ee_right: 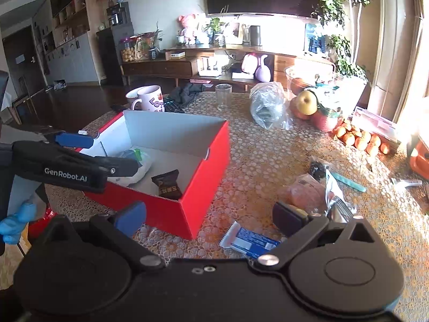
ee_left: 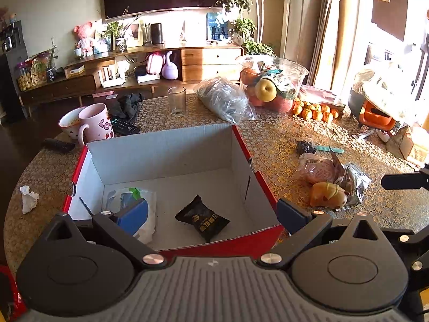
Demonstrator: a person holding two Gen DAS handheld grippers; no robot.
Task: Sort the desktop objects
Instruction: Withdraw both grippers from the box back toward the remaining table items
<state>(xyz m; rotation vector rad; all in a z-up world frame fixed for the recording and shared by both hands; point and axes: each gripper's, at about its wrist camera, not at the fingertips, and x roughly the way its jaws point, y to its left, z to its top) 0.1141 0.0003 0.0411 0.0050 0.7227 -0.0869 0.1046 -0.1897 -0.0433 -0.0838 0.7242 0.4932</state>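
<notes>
A red cardboard box point(ee_left: 264, 187) point(ee_right: 206, 187) with a white inside stands on the table. In it lie a black snack packet point(ee_left: 202, 218) point(ee_right: 166, 183) and a white wipes pack point(ee_left: 146, 204) point(ee_right: 134, 161). My left gripper point(ee_left: 211, 214) is open and empty above the box's near side; it also shows in the right wrist view point(ee_right: 80, 147). My right gripper point(ee_right: 210, 216) is open and empty, low over the table right of the box, just above a blue and white snack bar point(ee_right: 248, 241). Bagged snacks point(ee_left: 321, 171) point(ee_right: 308, 193) and a silver wrapper point(ee_left: 354, 185) lie to the right.
Behind the box stand a pink mug point(ee_left: 95, 123), a bowl point(ee_left: 68, 122), a glass point(ee_left: 177, 100), a remote point(ee_left: 124, 127), a plastic bag point(ee_left: 225, 99) and a fruit bowl point(ee_left: 273, 80). Tangerines point(ee_left: 315, 111) lie at the right. A crumpled tissue point(ee_left: 28, 198) lies at the left.
</notes>
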